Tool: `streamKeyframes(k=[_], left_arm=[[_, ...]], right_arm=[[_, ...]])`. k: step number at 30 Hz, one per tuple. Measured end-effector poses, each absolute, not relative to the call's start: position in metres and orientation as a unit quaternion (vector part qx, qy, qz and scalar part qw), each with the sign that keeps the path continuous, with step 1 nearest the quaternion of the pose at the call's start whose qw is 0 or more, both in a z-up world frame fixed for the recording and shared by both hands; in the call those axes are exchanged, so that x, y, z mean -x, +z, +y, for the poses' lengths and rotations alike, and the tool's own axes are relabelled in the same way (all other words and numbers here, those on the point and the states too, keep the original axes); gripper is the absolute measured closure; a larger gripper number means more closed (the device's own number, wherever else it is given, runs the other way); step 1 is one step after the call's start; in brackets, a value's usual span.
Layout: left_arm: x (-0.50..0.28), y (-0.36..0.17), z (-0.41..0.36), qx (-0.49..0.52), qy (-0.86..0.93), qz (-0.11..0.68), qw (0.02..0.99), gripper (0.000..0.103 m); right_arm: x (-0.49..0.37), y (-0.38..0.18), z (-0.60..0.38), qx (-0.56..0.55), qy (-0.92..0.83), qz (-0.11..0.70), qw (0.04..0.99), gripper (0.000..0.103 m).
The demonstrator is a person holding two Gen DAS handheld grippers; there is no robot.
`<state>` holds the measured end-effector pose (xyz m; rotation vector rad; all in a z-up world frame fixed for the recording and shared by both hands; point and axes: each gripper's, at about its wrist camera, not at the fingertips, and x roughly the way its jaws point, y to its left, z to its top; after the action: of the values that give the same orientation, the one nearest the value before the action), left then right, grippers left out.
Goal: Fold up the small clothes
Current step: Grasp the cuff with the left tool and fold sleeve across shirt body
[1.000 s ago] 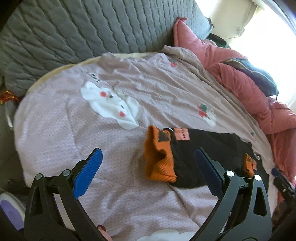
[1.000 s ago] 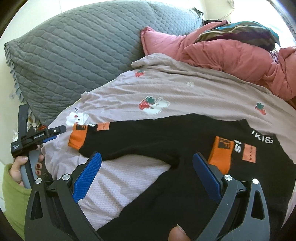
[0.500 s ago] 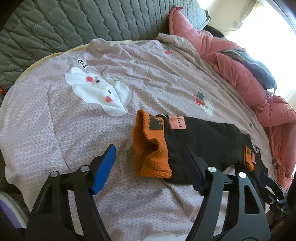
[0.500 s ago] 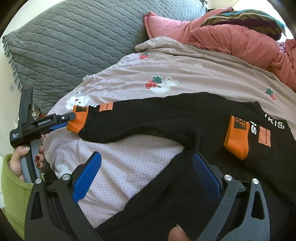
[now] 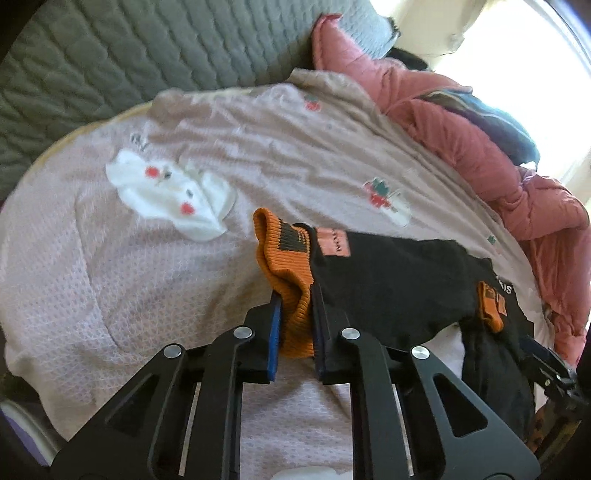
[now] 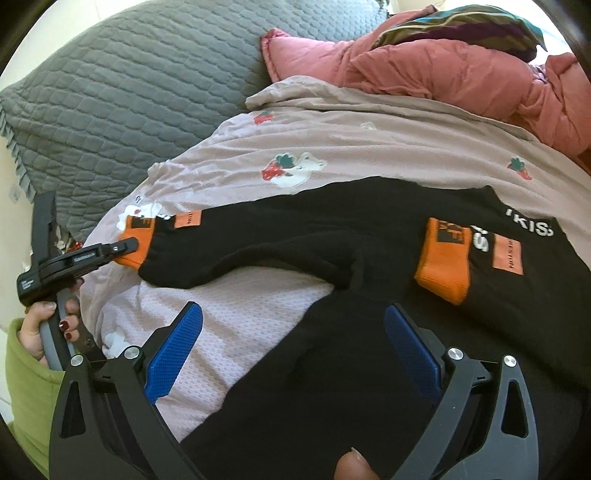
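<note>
A black small sweater (image 6: 332, 236) with orange cuffs lies spread on the mauve bedsheet (image 6: 369, 147). The left gripper (image 5: 295, 295) has its jaws closing on the orange cuff (image 5: 284, 258) of the outstretched sleeve, and the blue pads press on the knit. From the right wrist view the same left gripper (image 6: 125, 247) bites that cuff (image 6: 138, 236) at the left. My right gripper (image 6: 291, 312) stands open low over the sweater's body by the armpit, nothing pinched. The other cuff (image 6: 443, 266) lies folded onto the chest.
A grey quilted pillow (image 6: 129, 92) fills the back left. A pink quilt (image 6: 443, 66) is bunched along the back right, with a striped cloth (image 6: 461, 26) on it. A hand (image 6: 37, 328) in a green sleeve holds the left gripper.
The left gripper moved forward to the sleeve's orange cuff and went from wide open to shut on it. The right gripper sank slightly toward the sweater and stayed open.
</note>
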<state>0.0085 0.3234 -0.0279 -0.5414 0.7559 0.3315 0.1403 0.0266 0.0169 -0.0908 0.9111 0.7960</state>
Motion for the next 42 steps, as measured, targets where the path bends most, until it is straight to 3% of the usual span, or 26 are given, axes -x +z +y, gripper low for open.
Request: streamKeyframes(k=[12, 26, 42], left_arm=[[-0.036, 0.031, 0.258, 0.246, 0.086, 0.308, 0.915, 0.097], [-0.099, 0.075, 0.151, 0.19, -0.023, 0.306, 0.933, 0.098], [-0.146, 0.062, 0.04, 0.141, -0.123, 0.352, 0.917, 0.098]], right_arm=[[-0.164, 0.02, -0.056, -0.021, 0.318, 0.421, 0.849, 0.005], [-0.175, 0.031, -0.141, -0.082, 0.261, 0.403, 0.873, 0.005], [-0.177, 0.039, -0.242, -0.136, 0.181, 0.38, 0.897, 0.005]])
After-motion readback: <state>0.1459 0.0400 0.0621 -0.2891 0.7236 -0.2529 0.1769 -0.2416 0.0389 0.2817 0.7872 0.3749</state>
